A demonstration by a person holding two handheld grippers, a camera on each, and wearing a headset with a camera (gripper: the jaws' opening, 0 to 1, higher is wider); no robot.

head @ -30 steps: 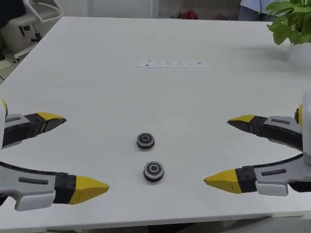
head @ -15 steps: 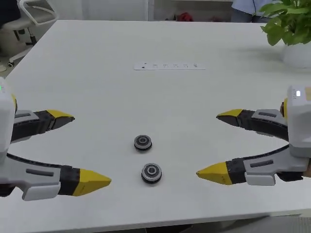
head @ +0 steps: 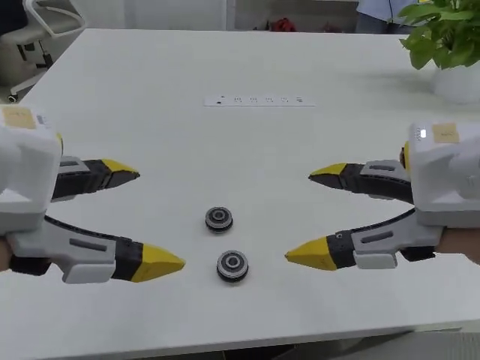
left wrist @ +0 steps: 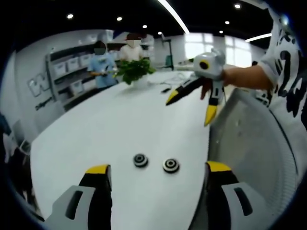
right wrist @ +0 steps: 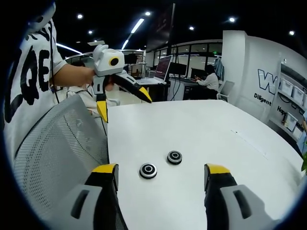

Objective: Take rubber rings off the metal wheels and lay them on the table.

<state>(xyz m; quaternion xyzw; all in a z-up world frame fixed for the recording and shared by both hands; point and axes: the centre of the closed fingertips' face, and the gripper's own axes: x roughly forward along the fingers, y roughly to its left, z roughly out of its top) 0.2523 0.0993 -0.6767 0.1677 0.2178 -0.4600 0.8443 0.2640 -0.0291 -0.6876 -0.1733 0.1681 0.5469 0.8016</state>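
Two small metal wheels with black rubber rings lie flat on the white table (head: 150,105): the far wheel (head: 219,219) and the near wheel (head: 232,265), close to the front edge. My left gripper (head: 161,219) is open to their left, and my right gripper (head: 298,216) is open to their right. Neither touches a wheel. In the left gripper view the far wheel (left wrist: 140,160) and near wheel (left wrist: 171,165) lie ahead of the open left gripper (left wrist: 158,167), with the right gripper (left wrist: 188,112) beyond. The right gripper view shows the near wheel (right wrist: 148,170), the far wheel (right wrist: 174,156), the open right gripper (right wrist: 160,167) and the left gripper (right wrist: 125,110).
A white socket strip (head: 259,100) is set in the table's middle. At the far right corner stands a green plant (head: 442,34) in a white pot (head: 459,82). A grey mesh chair back (right wrist: 62,143) sits at the table's near edge. People stand behind the plant (left wrist: 132,69).
Both grippers have moved inward toward the two wheels, narrowing the gap between them. The wheels have stayed put; the head camera shifted slightly.
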